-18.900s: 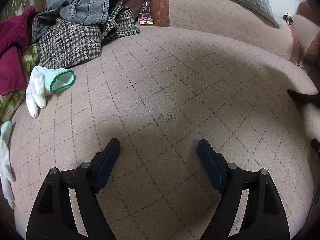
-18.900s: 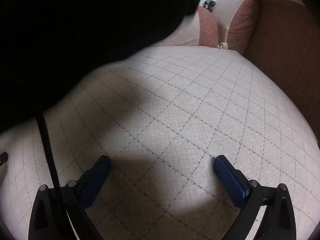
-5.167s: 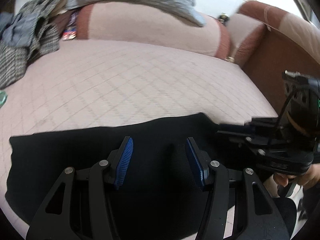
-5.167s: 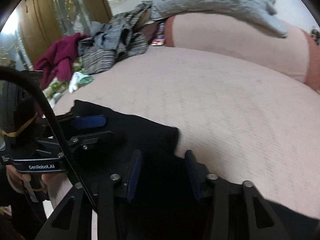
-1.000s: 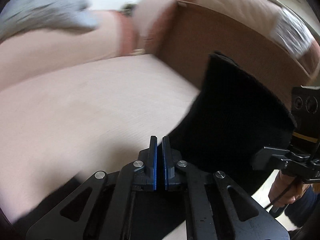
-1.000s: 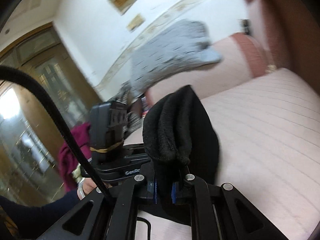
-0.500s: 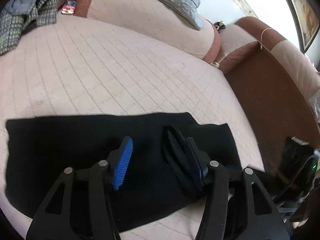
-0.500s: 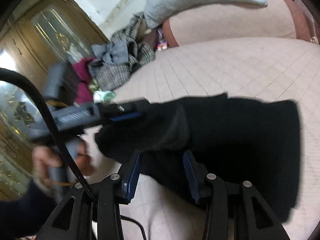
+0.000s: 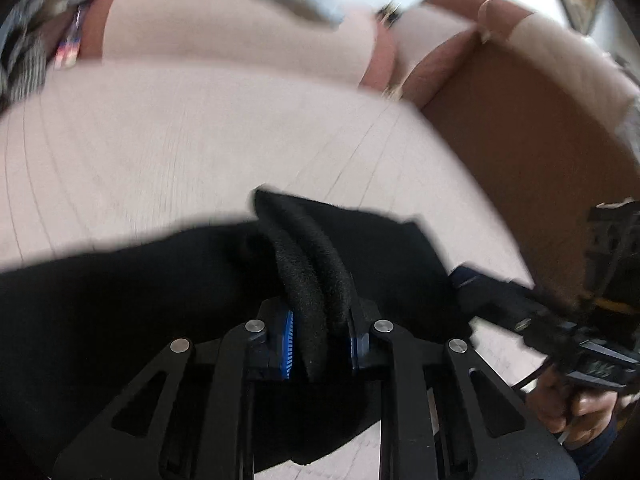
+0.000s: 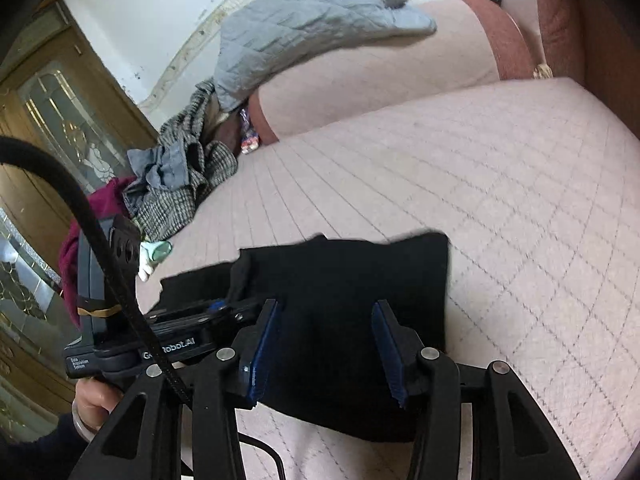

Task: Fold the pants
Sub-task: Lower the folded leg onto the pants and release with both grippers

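Black pants half-folded, flat on quilted pink bed; left gripper closing on raised thick fold, right gripper opening, cloth between pads unpinched; best to pinch all layers squarely, carry fold over evenly, align edges.

Bed w/ pale pink quilted cover, dark diamond stitching. Black pants lay folded flat on it, under and just ahead of the right fingers. Long pink bolster lay across the far end, well beyond the fingertips. Heap of checked & grey clothes sat far left of the fingers, w/ a white glove nearer.
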